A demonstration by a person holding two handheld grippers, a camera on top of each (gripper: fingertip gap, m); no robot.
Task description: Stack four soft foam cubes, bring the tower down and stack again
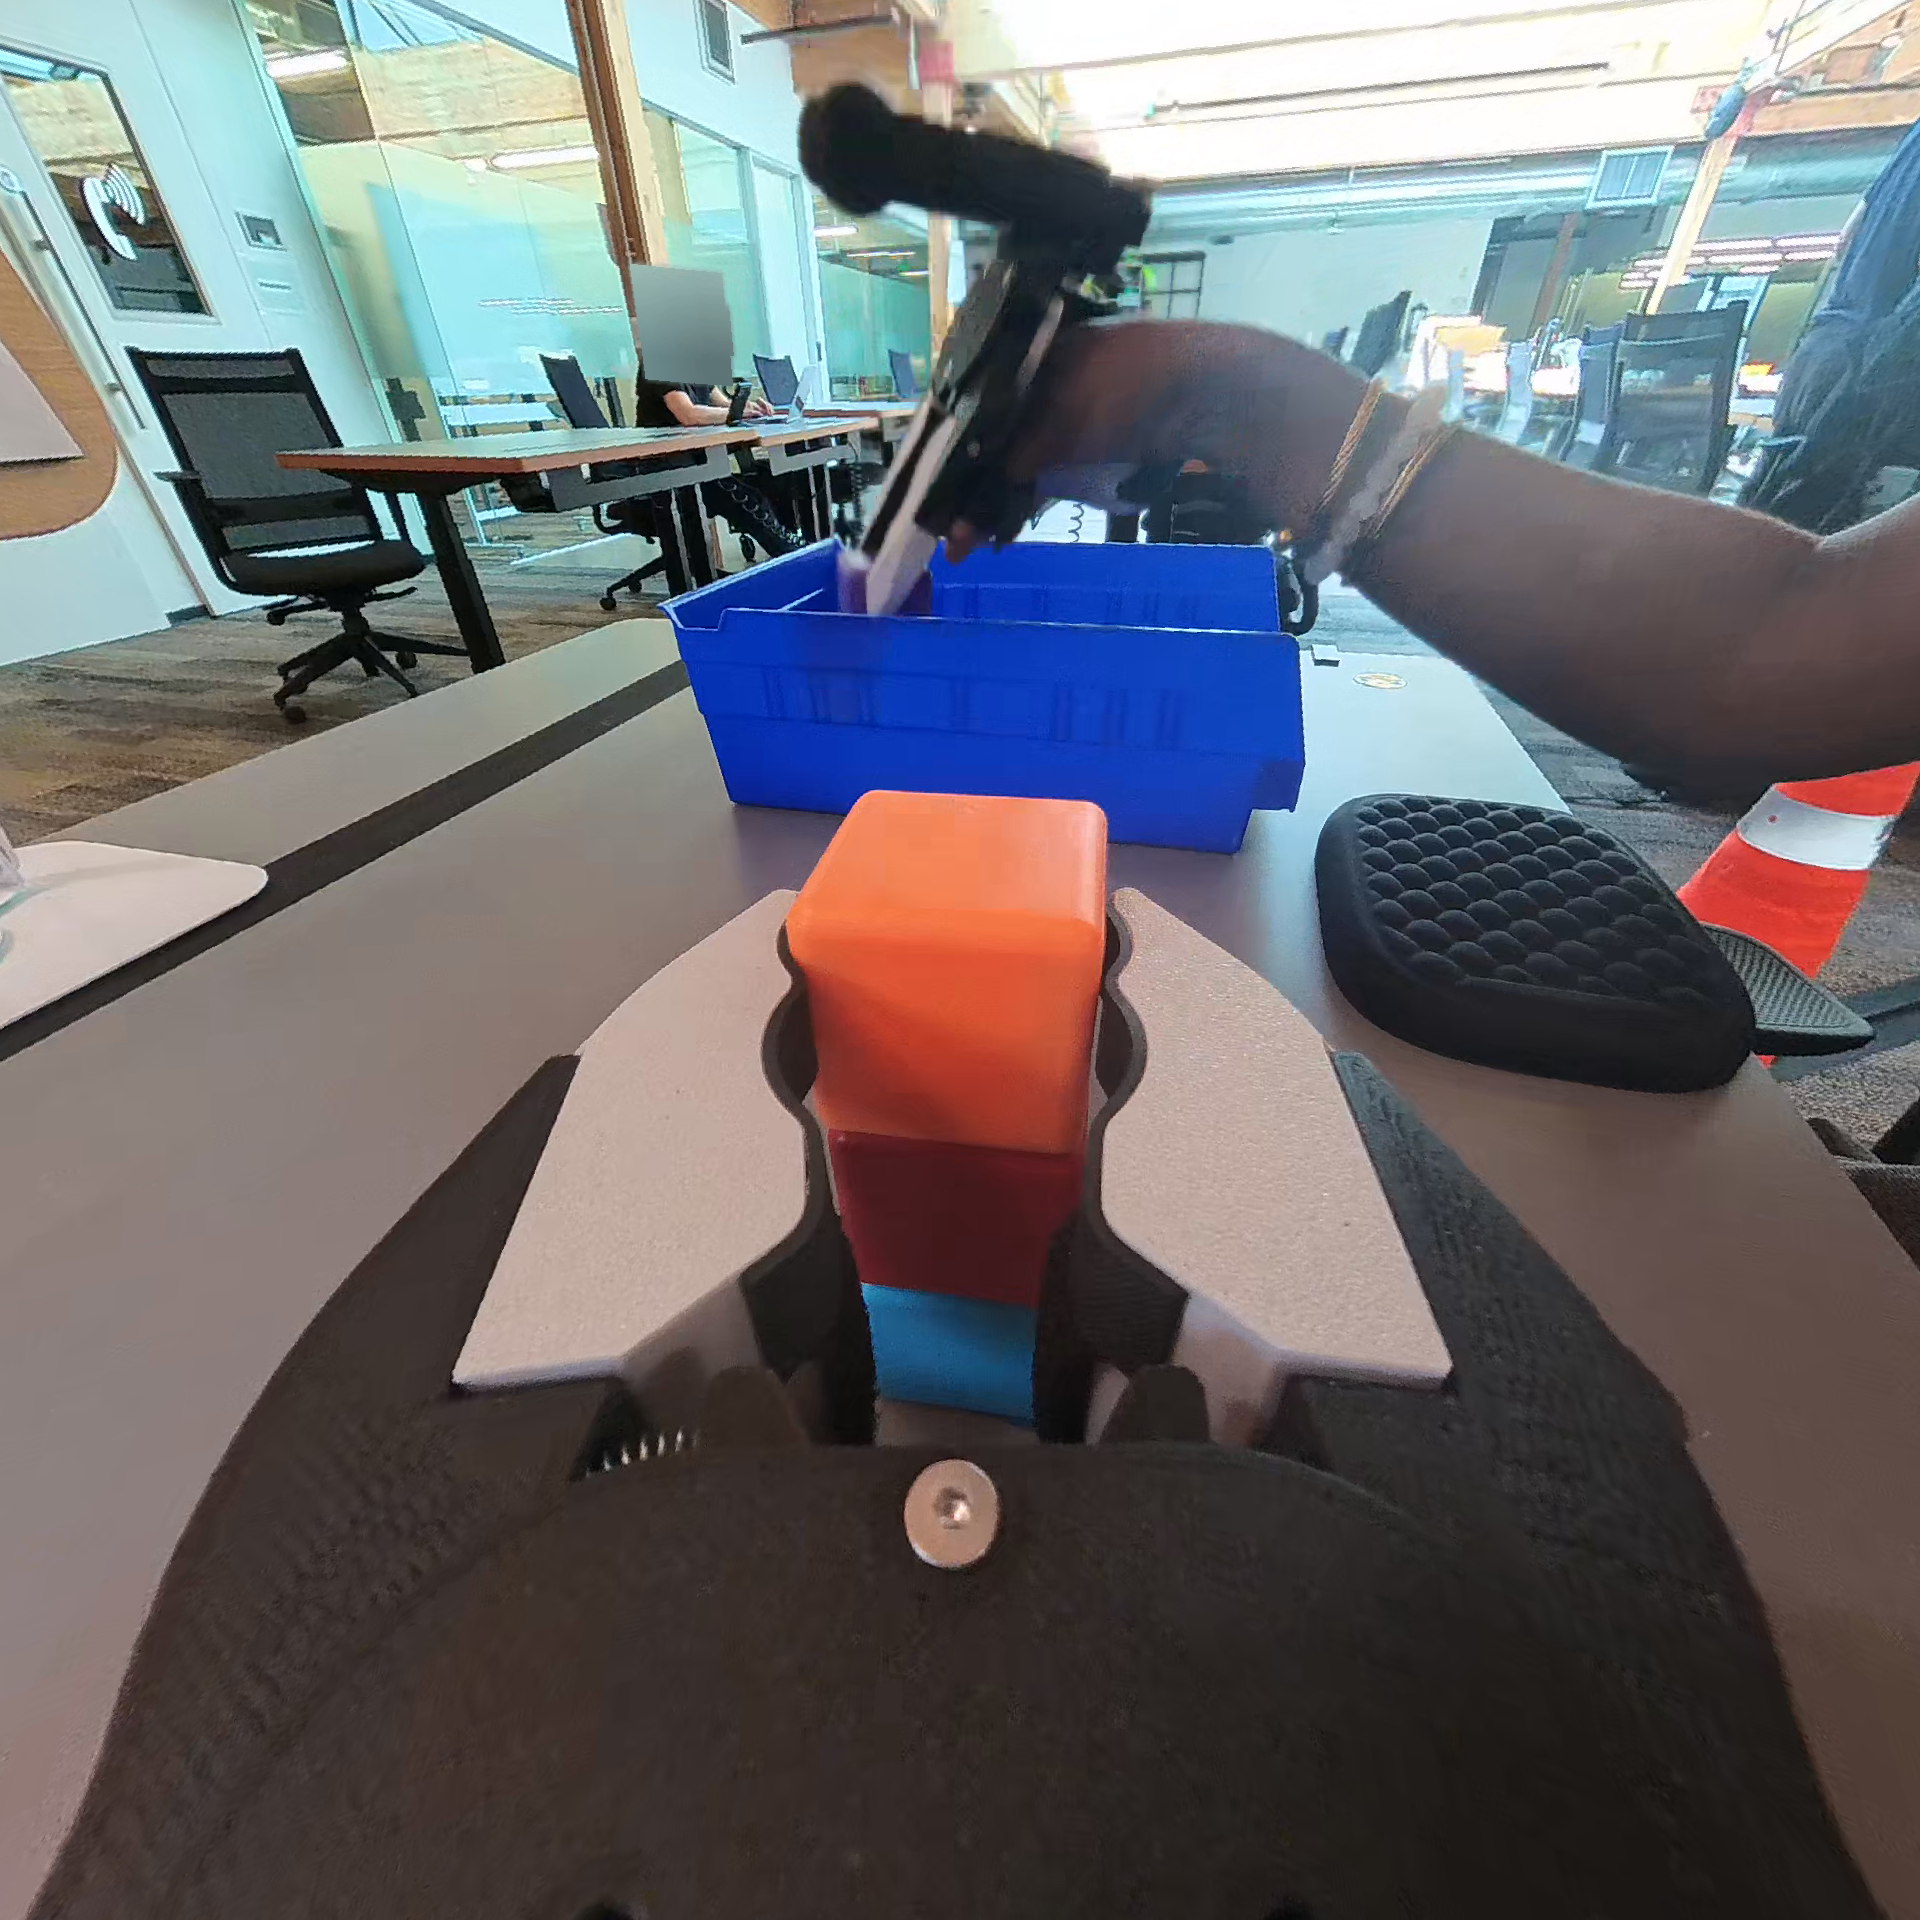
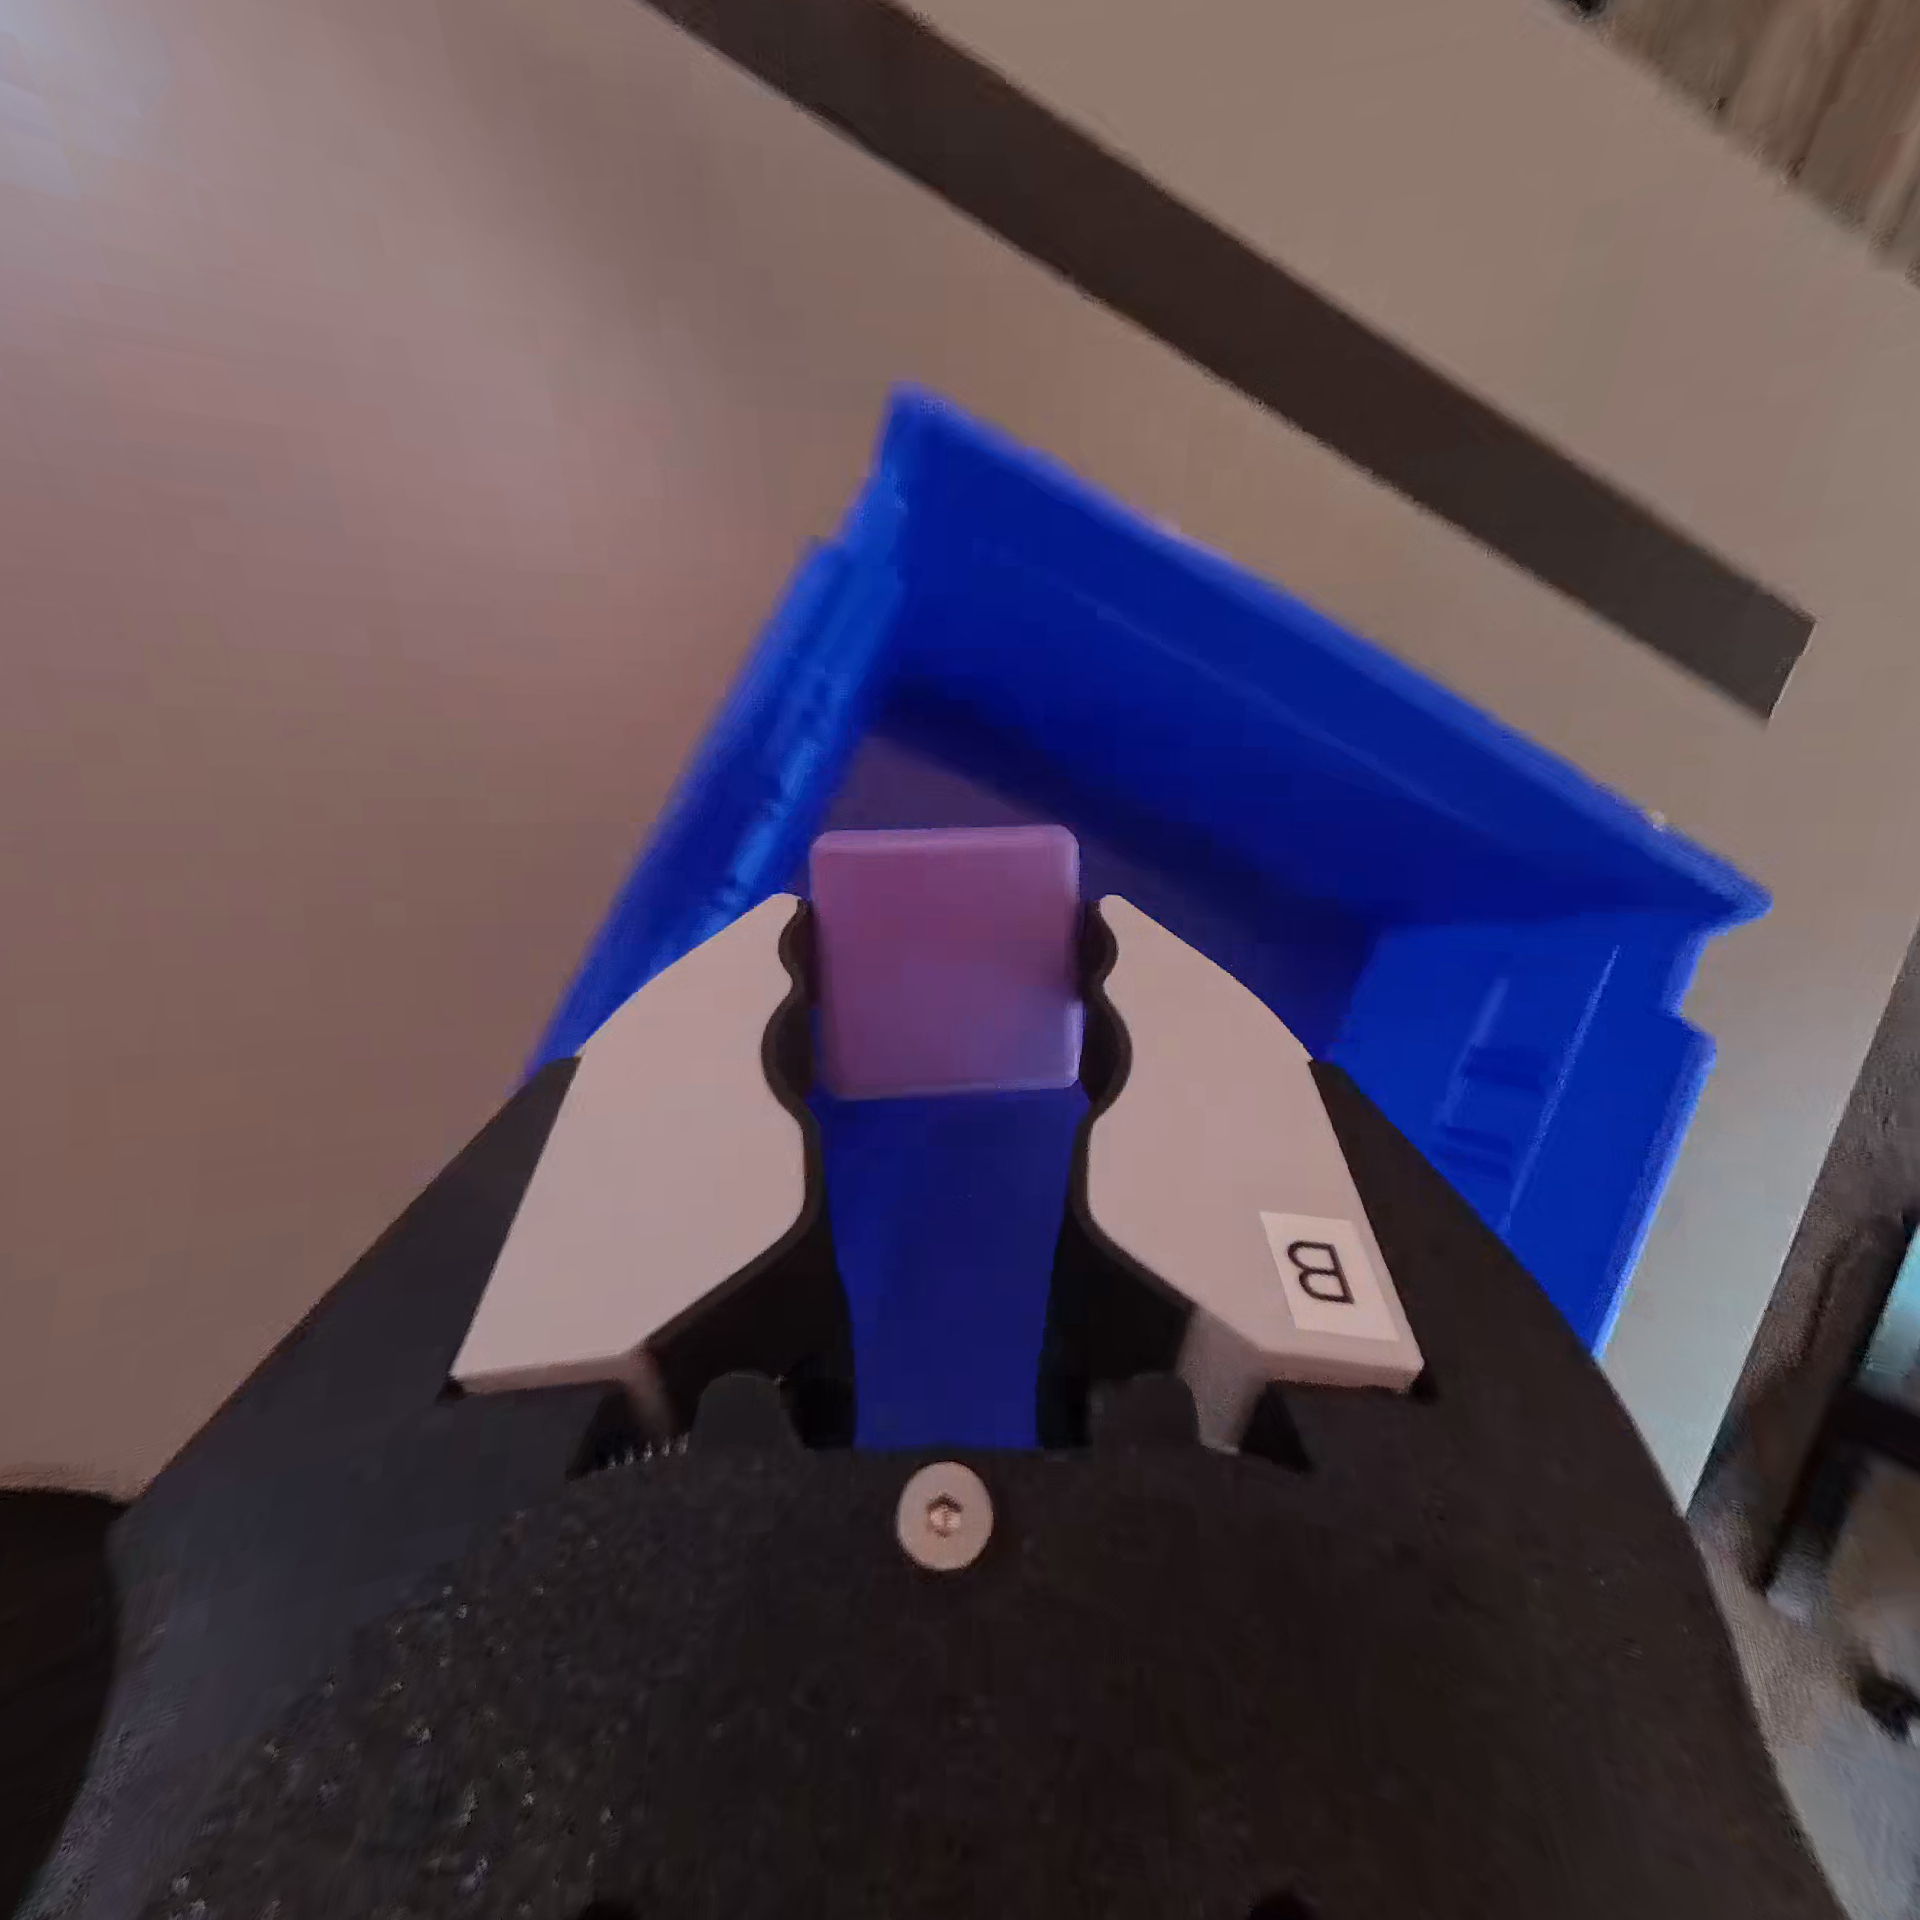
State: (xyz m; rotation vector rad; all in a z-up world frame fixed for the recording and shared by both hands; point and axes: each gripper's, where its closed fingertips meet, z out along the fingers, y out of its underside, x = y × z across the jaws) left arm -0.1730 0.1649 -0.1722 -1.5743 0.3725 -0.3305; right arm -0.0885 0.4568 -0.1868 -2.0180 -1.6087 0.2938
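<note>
Blue bin (image 1: 987,727) blocks behind cube stack (image 1: 951,1039); table (image 1: 416,1039) left free.

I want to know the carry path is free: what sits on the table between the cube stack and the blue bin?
Nothing: the left wrist view shows bare table between the orange cube topping the stack and the blue bin.

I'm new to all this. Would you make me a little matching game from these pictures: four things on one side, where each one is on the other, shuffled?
Things:
1. orange cube
2. dark red cube
3. light blue cube
4. purple cube

Places:
A. bottom of the stack
B. between the fingers of the right gripper, over the blue bin
C. middle of the stack
D. top of the stack, between the fingers of the left gripper

Pairs: 1-D, 2-C, 3-A, 4-B
</note>
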